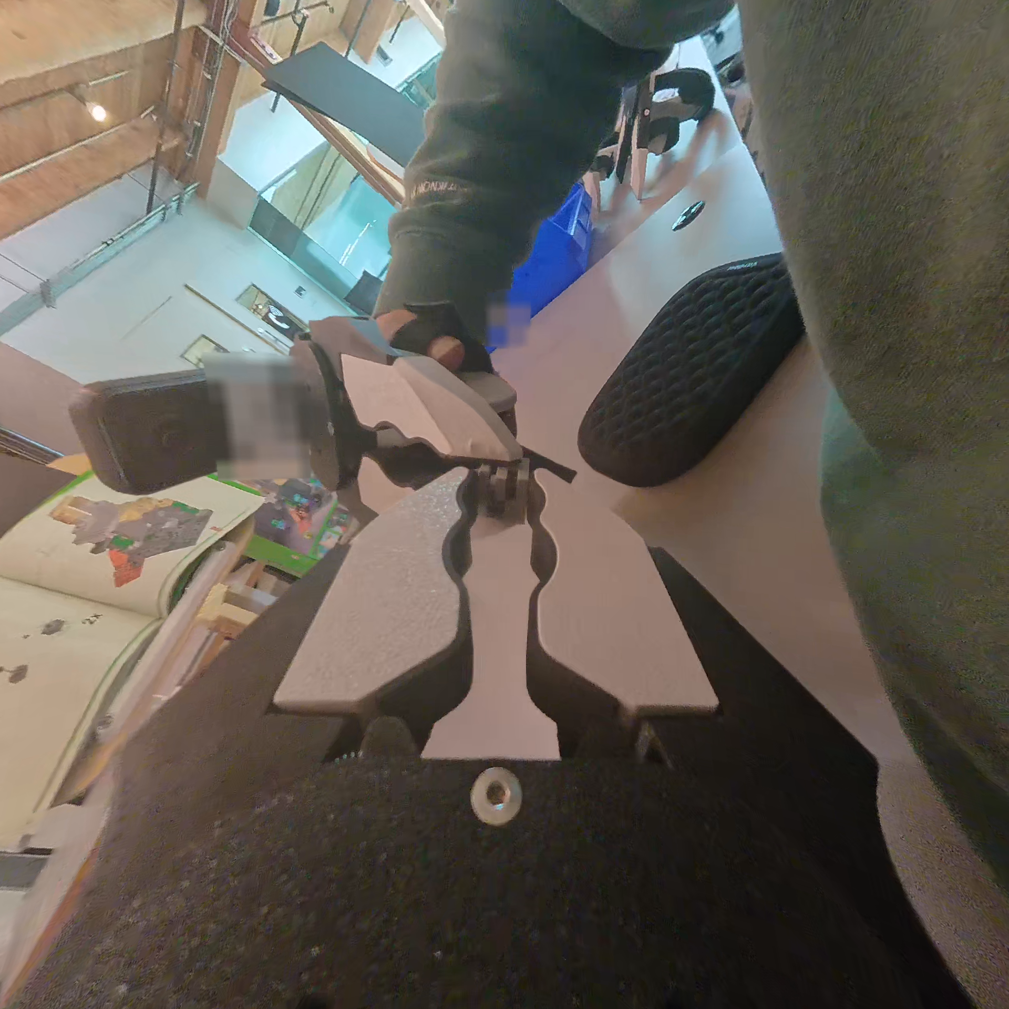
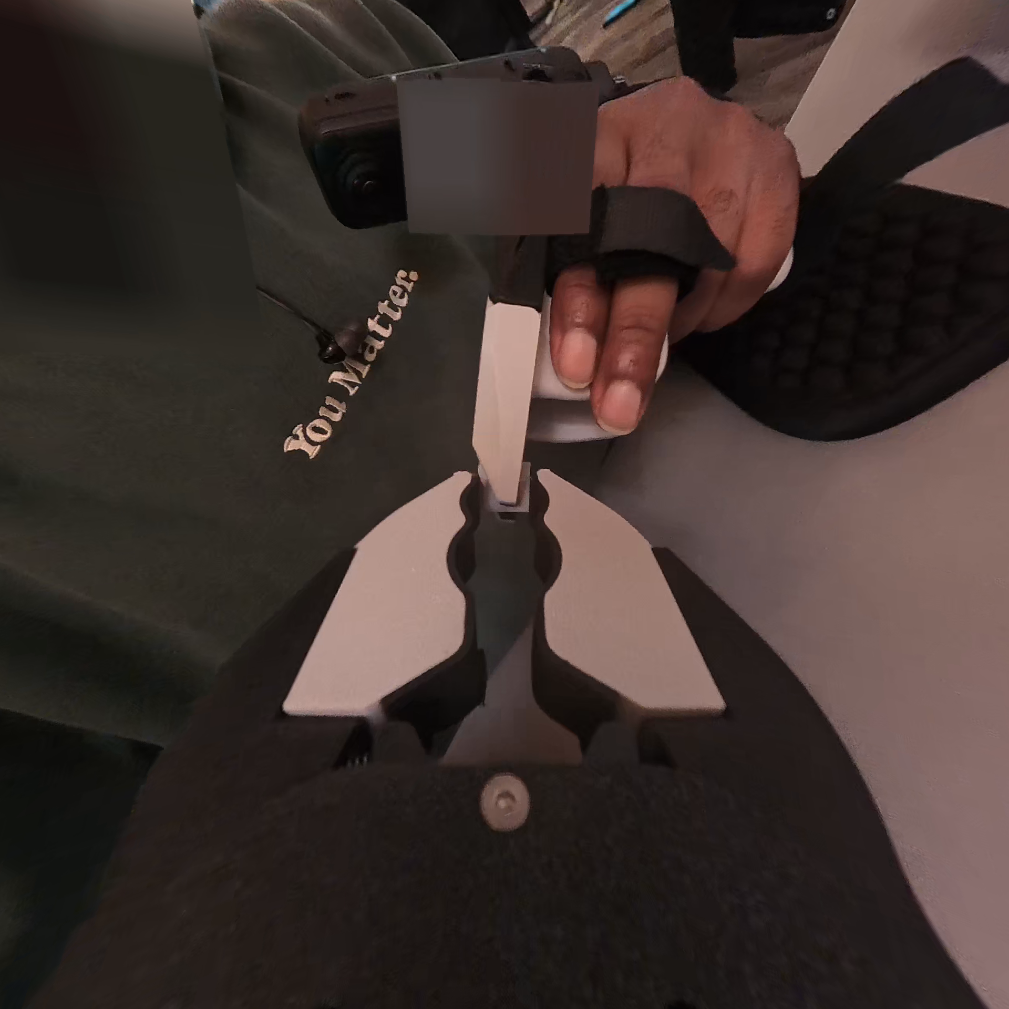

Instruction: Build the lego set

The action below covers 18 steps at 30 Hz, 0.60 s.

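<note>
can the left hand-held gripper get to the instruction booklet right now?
Probably not yet. The left hand-held gripper is shut on a grey lego piece that the right hand-held gripper also grips. The booklet lies open off to the side, uncovered.

Black wrist rest (image 1: 693, 371), blue bin (image 1: 551, 256)

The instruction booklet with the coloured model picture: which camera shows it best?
The left wrist view: the instruction booklet lies open at the left edge, beyond the left hand-held gripper. The right wrist view shows none of it, only a sweatshirt and table.
</note>
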Motion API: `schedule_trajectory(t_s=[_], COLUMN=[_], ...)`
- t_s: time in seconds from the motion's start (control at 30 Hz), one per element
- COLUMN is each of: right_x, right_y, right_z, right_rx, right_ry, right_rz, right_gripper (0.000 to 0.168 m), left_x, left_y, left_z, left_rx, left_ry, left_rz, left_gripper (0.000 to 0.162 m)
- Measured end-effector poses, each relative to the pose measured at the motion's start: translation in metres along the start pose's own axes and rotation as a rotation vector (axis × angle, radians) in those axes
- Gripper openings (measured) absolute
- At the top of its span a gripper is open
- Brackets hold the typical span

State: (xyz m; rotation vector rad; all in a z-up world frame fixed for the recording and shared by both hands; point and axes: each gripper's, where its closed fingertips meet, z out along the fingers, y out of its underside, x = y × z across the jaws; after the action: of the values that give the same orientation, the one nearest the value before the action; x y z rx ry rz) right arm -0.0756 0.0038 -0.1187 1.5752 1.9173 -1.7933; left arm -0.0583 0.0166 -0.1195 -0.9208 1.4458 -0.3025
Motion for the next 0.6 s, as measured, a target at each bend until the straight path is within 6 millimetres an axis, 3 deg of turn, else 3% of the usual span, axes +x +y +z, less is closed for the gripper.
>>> schedule_trajectory(t_s=[0.23,0.47,0.6], right_x=[0.009,0.02,0.022], right_y=[-0.004,-0.014,-0.011], right_z=[-0.013,-0.027,-0.028], right_rx=[0.091,0.172,0.213], right_ry=[0.073,0.566,0.72], right_rz=[0.0,-0.424,-0.542], right_gripper=[0.029,0.022,0.018], left_x=[-0.011,-0.026,-0.024], left_y=[0.008,0.018,0.02], left_z=[-0.002,-0.006,0.0], left_rx=[0.043,0.11,0.116], left_ry=[-0.018,-0.038,-0.008], left_rz=[-0.222,-0.481,-0.535], left_gripper=[0.016,0.016,0.016])
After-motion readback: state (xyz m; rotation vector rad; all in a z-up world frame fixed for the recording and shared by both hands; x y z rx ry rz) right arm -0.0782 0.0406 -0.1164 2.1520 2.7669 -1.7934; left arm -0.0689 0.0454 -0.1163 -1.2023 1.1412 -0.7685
